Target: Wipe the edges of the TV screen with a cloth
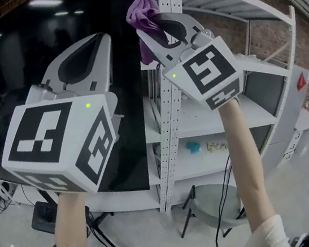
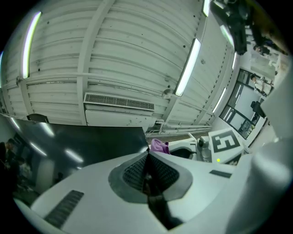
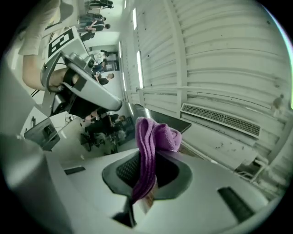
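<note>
Fuzzy cloth point(image 3: 153, 137), smooth glossy TV screen point(image 1: 15, 65)

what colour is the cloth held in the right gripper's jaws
Purple, a soft folded cloth; clearest in the right gripper view.

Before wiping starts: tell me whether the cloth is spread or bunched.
Bunched: the purple cloth sticks up crumpled, clamped in the right hand-held gripper.

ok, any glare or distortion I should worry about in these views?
Left gripper view: strong fisheye, black corners, lamps blown out, and light streaks reflected on the TV. Head view: similar streaks across the TV, with milder bowing toward the frame edges. Right gripper view: same fisheye and dark corners; the cloth is sharp.
</note>
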### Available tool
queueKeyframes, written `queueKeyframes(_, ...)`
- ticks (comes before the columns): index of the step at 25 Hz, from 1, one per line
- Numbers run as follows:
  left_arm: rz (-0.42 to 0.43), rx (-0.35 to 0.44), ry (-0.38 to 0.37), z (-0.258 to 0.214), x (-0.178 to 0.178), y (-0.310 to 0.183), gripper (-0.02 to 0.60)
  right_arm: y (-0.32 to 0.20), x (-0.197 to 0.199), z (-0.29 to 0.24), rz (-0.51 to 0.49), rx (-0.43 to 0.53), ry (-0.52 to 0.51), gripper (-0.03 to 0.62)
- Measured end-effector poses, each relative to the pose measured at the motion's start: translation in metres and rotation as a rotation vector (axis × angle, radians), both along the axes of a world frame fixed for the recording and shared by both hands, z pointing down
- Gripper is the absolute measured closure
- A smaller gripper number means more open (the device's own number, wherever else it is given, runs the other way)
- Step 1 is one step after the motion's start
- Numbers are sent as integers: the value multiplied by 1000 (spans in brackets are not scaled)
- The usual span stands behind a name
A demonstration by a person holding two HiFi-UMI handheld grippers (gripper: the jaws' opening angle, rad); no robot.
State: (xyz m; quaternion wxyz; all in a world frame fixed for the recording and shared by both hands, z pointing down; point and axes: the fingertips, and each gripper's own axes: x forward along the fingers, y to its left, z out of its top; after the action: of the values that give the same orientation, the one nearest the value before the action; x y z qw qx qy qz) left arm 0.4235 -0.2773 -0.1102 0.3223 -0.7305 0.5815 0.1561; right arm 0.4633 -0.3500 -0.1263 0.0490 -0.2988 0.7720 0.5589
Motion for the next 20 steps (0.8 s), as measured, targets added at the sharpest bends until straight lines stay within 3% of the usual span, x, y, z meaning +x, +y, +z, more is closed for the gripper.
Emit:
queueKeyframes(4, -20, 16, 64, -223, 16, 2, 566, 6, 16, -199, -49, 26, 14, 540)
queueKeyframes(6, -39, 15, 99, -261, 20, -3, 566, 6, 25, -233, -76, -1, 4, 540)
queueKeyframes(8, -55, 36, 128, -245, 20, -9, 566, 2, 31, -214, -92, -31, -19, 540)
queueKeyframes(10, -82, 27, 141, -189, 17, -19, 565, -2, 32, -153, -83, -81, -28, 540)
queueKeyframes(14, -163, -269, 93, -20, 11, -25, 566, 13, 26, 26, -107, -427, -114, 540)
queueKeyframes(15, -155, -272, 100, -6, 11, -27, 566, 12, 26, 39, -116, -454, -144, 540)
queueKeyframes(18, -133, -117, 102, -31, 10, -38, 566, -4, 23, 13, -129, -392, -175, 540)
queueKeyframes(20, -135, -106, 79, -35, 12, -45, 566, -10, 19, 9, -124, -402, -159, 540)
